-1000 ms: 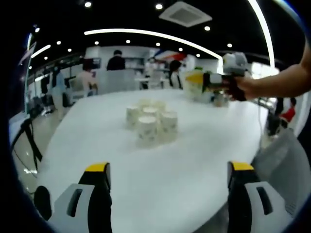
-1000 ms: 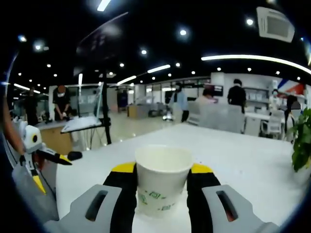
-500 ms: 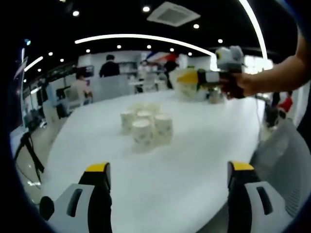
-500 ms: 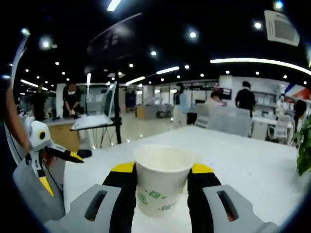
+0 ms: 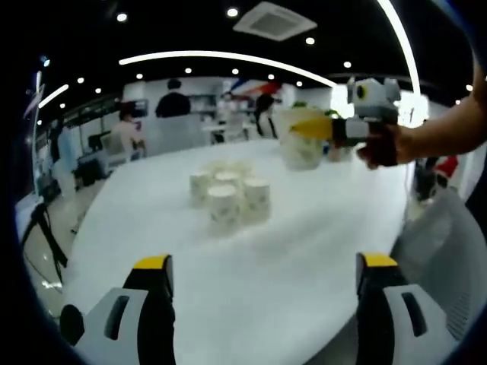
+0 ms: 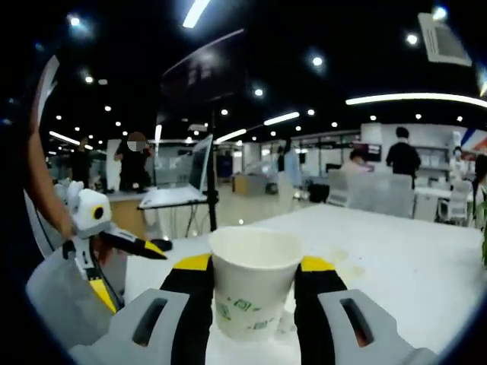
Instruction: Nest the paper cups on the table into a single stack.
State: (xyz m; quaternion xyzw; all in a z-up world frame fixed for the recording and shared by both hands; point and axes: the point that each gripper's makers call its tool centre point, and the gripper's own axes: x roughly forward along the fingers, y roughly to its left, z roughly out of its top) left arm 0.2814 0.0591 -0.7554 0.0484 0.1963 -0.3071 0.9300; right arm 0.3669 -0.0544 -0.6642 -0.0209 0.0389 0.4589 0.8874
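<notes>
- My right gripper [image 6: 253, 300] has its jaws closed on a paper cup [image 6: 253, 289]; the cup stands upright between the yellow-tipped jaws with its open mouth facing up and green print low on its side.
- In the left gripper view I see that same right gripper [image 5: 335, 131] coming in from the right, held in a hand [image 5: 384, 144], with the held cup [image 5: 301, 141] raised above the far part of the white table [image 5: 319, 251].
- My left gripper [image 5: 262, 304] has its jaws wide open with nothing between them, low over the near edge of the table.
- A cluster of paper cups [image 5: 228, 196] stands upright near the middle of the table, the cups touching or just beside one another; I cannot count them for sure.
- The held cup is well apart from the cluster, up and to the right of it in the left gripper view.
- In the right gripper view my left gripper [image 6: 99, 243] shows at the left edge.
- People stand among desks in the office behind the table.
</notes>
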